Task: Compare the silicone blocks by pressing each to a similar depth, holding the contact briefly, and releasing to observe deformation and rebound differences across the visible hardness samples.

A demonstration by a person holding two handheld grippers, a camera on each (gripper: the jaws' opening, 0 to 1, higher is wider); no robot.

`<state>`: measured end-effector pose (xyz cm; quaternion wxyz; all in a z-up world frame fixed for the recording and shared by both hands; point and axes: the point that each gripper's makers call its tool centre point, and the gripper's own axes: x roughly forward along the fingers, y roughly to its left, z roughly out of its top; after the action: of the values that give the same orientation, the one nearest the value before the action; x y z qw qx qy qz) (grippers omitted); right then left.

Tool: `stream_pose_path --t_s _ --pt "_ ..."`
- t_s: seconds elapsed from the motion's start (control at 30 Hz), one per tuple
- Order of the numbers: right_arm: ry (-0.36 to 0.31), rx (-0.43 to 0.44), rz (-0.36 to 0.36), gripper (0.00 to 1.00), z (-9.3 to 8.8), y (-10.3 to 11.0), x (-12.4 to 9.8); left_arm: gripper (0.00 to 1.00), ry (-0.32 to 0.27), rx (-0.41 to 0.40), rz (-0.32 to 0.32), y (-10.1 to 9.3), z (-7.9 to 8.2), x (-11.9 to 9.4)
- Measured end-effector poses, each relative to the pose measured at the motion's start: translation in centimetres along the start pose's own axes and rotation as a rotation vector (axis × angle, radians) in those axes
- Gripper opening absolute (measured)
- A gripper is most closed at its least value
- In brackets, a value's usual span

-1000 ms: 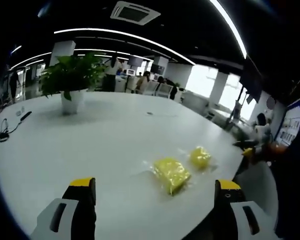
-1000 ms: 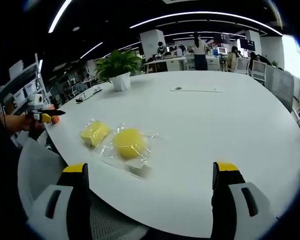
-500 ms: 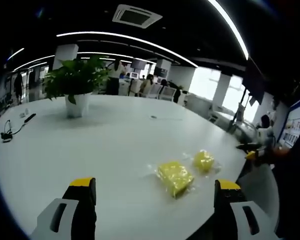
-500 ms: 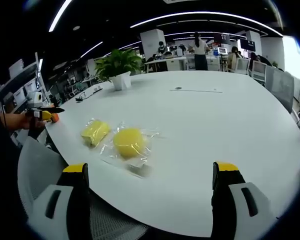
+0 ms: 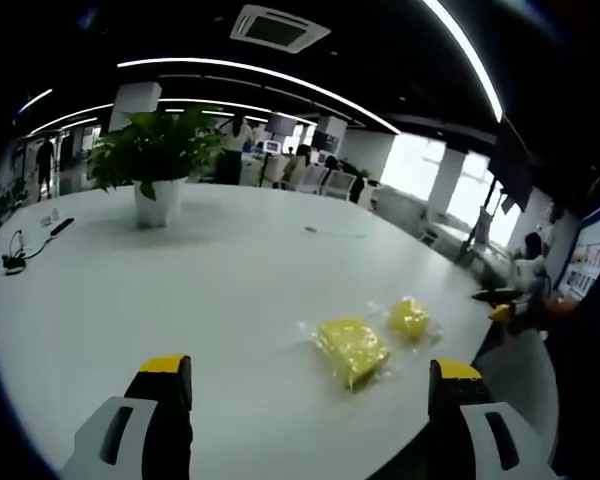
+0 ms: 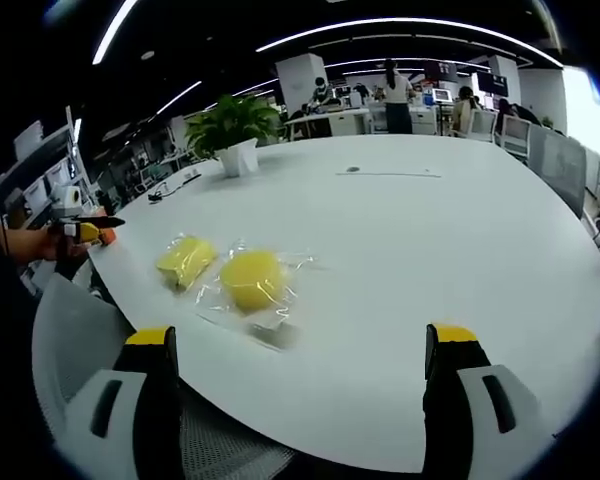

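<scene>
Right gripper view: two bagged yellow blocks (image 6: pixel 252 279) (image 6: pixel 186 259) on table (image 6: pixel 460 240); both grippers' jaws spread.

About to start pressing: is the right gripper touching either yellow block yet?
Apart. In the right gripper view, the open right gripper sits short of the table edge, with white table showing between its jaws and both yellow blocks.

Two yellow silicone blocks (image 6: pixel 252 279) (image 6: pixel 185 259) in clear wrappers lie side by side near the table's edge.
</scene>
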<state>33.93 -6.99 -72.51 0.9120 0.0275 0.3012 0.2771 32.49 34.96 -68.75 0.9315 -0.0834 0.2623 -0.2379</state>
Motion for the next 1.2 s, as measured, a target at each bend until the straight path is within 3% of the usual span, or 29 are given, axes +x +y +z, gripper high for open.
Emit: stream_pose_path --t_s 0.37,0.57,0.73,0.93,1.0,1.2 --pt "-0.027 -0.016 0.004 0.96 0.9 0.0 0.5 0.98 0.033 -0.010 -0.008 -0.3 -0.4 1.0" --pt "0.003 -0.019 0.007 0.96 0.0 -0.2 0.4 0.96 0.055 -0.100 -0.026 0.0 -0.3 1.9" --pt "0.004 -0.011 0.005 0.96 -0.1 -0.4 0.6 0.96 0.047 -0.147 -0.047 -0.2 0.6 2.8" --pt "0.008 -0.028 0.015 0.96 0.2 0.1 0.8 0.96 0.082 -0.180 -0.067 -0.3 1.4 4.3" --pt "0.006 -0.033 0.014 0.96 0.3 0.2 0.9 0.95 0.101 -0.222 -0.077 -0.4 1.3 4.8" --pt "-0.015 -0.065 0.031 0.96 1.3 0.7 1.1 0.94 0.173 -0.235 -0.082 -0.2 0.3 6.1"
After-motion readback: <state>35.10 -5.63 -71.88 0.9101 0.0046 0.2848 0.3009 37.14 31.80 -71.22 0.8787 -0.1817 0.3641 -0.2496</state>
